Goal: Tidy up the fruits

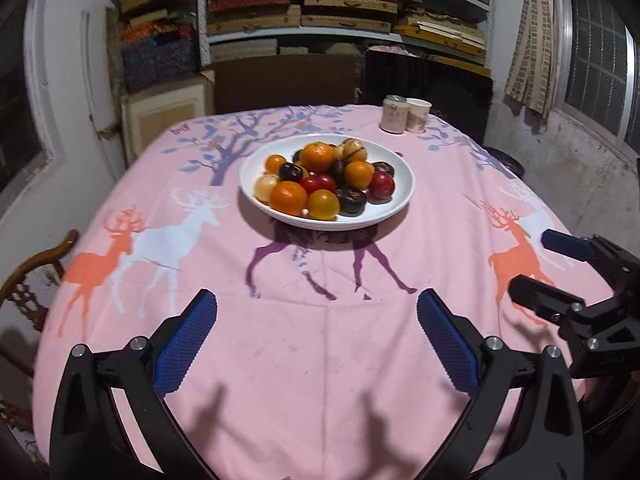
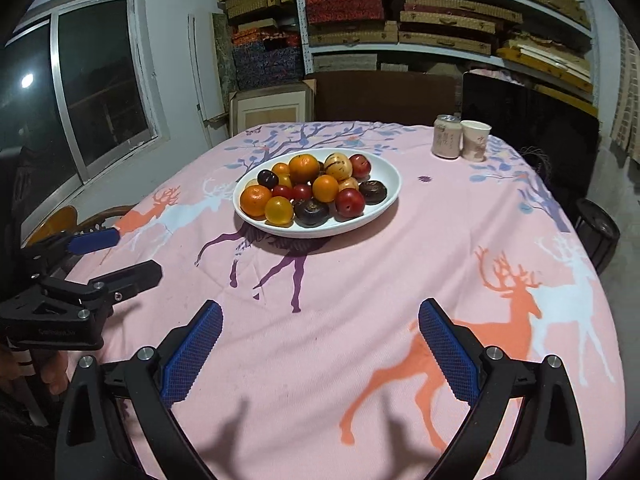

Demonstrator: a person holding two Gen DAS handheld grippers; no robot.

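Fruits [image 1: 320, 184] sit heaped in a white plate [image 1: 394, 204] mid-surface, well apart from us. We hold our left gripper [image 1: 316, 340] and right gripper [image 2: 320, 344] spread wide, both empty.

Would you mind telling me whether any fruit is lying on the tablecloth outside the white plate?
No, every fruit sits piled in the white plate, and the pink tablecloth around it holds only a can and a paper cup.

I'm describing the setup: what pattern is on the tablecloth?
Pink tablecloth printed with orange, white and purple deer; clearest in the right wrist view.
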